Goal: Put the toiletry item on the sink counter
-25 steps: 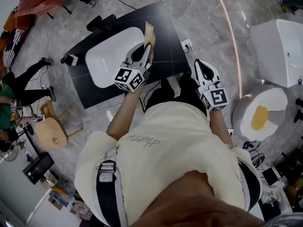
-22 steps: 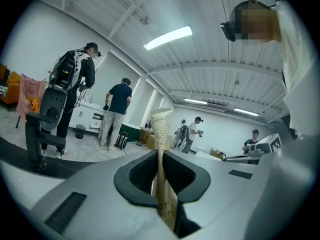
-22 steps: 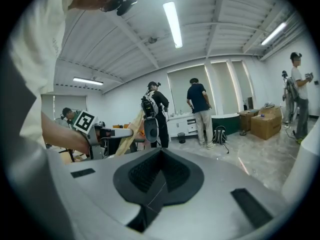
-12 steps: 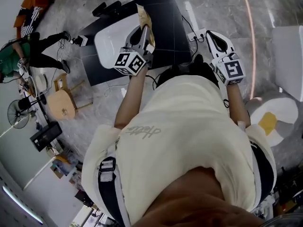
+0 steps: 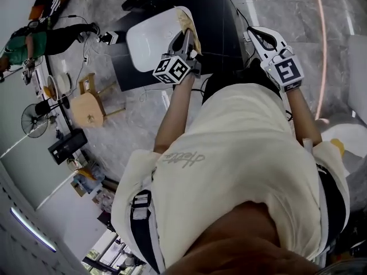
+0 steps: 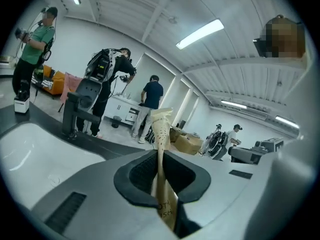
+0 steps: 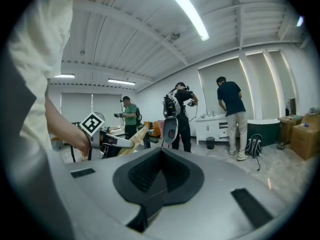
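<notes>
**A:** Moved since a second ago?

**B:** Carried up toward 12 o'clock of the head view: tan sachet [image 5: 187, 24] and left gripper [image 5: 187, 37] together. Now hanging over the 3 o'clock rim of the white basin [image 5: 146, 36], right at the border with the black sink counter [image 5: 215, 10].

**A:** Held how?

**B:** Pinched flat in the left jaws, clenched on the lower end. Pointing lengthwise straight out along the jaws, with the free end poking past the tips toward 12 o'clock. Apparently held clear of both basin and counter, though hard to judge from above.

**A:** Lying which way from bare counter?

**B:** Just at 9 o'clock of it, with open black surface from 1 to 3 o'clock of the sachet's tip. Going by that: swing a little toward 2 o'clock, lower, tip the long side flat, then let go. Otherwise a fair chance of sliding into the basin.

**A:** And the right gripper [image 5: 257, 34]?

**B:** Well apart at 3 o'clock of the sachet, past the counter's edge. Closed together on nothing. Farther of the two, so probably no part in the placing.
</notes>
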Tool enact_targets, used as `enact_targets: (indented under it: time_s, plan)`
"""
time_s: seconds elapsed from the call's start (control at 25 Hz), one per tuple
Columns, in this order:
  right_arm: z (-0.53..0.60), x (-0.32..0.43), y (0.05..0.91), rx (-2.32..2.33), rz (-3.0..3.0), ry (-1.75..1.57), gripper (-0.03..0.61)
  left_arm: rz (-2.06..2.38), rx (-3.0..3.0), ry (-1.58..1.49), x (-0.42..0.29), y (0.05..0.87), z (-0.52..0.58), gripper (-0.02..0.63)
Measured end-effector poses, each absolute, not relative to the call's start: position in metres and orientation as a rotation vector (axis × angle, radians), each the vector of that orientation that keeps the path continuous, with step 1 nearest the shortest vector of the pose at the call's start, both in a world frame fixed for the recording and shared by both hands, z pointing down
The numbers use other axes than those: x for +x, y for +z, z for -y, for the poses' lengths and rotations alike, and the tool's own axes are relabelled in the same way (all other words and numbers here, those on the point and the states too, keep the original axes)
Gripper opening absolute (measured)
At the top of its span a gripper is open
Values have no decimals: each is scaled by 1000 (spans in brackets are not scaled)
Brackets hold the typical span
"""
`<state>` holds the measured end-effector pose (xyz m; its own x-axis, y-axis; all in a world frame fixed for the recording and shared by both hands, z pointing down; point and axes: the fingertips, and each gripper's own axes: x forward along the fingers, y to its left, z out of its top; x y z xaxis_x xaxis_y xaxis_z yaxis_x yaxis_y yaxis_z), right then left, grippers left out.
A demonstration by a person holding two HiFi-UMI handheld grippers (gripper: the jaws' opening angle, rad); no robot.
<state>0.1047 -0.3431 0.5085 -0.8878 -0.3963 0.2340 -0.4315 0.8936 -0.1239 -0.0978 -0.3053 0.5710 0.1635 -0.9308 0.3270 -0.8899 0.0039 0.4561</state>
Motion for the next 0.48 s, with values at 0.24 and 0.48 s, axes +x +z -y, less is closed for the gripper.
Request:
enact_targets:
  time_s: [0.24, 0.48]
  plan:
    - [338, 91, 510, 648, 2825, 206, -5, 1646, 1781, -19, -107, 620, 310, 32]
    - [345, 93, 528, 649, 2783, 240, -5, 1618, 1657, -4, -108, 669, 317, 32]
